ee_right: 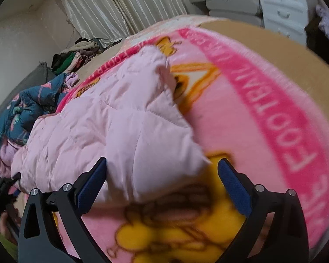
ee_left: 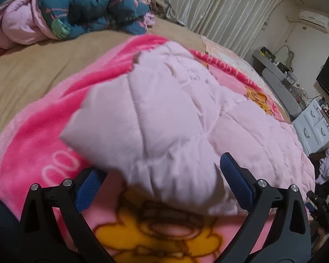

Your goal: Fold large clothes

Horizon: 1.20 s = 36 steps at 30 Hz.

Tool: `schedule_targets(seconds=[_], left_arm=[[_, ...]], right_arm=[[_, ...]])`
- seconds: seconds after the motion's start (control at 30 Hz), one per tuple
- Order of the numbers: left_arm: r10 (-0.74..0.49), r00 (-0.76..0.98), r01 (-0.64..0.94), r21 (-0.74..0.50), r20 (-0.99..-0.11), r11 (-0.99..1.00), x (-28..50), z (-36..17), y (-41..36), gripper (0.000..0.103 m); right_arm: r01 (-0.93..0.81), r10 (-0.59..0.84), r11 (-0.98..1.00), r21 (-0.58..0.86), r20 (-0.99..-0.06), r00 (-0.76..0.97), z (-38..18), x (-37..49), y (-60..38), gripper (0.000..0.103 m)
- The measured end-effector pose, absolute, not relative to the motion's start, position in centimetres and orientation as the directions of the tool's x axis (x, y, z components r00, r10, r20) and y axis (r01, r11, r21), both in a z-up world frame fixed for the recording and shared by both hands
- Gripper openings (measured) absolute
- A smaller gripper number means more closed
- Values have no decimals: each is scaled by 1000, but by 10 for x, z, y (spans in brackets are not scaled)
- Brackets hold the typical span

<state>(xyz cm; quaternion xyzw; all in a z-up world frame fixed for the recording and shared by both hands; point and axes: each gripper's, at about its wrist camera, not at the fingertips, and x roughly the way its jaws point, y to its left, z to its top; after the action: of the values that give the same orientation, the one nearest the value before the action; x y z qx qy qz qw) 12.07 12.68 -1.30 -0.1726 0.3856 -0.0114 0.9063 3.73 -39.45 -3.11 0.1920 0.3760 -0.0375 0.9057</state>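
— How did your tongs stand at that moment?

— Both were wide. My left gripper (ee_left: 162, 179) had its blue pads spread, with the near corner of the pale pink quilted jacket (ee_left: 164, 114) lying loose between them, gripped by neither pad. My right gripper (ee_right: 162, 179) was the same: jaws apart, a padded edge of the jacket between them, nothing pinched.

— And the jacket itself?

— It lay bunched on the pink cartoon blanket (ee_left: 33, 149), which covered the tan bed sheet (ee_left: 33, 70). A blue flowered quilt (ee_left: 87, 6) sat heaped at the far left.

— What did you fear could go wrong?

— I judged three things. The puffy filling could spring back, so any fold left unpressed might open again. If I closed low, the pads might catch the fleecy blanket along with the jacket and drag both. And the two corners sat unevenly, so lifting them together might have twisted the garment rather than squared it. Both views were blurred, so I couldn't tell exactly which edge each gripper faced.
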Motion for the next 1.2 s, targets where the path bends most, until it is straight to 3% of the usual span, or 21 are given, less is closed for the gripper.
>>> schedule_targets(seconds=[0.2,0.4,0.6,1.2], left_arm=[[-104,775,-94,-276,-623,957,83,20,123,94],[-77,832,-64,-233,-549,970,53,55,114,94],[-81,857,-24,-196,-509,980,32,67,101,94],[-153,825,88,-144,-544,986,22,43,63,94]], right_arm=[[144,25,963,229,-605,796,13,10,-370,99],[17,71,985,173,-485,871,52,-9,-326,99],[-54,115,987,152,-428,896,71,-23,-292,99],[-181,171,983,29,-497,851,44,-24,-207,99]])
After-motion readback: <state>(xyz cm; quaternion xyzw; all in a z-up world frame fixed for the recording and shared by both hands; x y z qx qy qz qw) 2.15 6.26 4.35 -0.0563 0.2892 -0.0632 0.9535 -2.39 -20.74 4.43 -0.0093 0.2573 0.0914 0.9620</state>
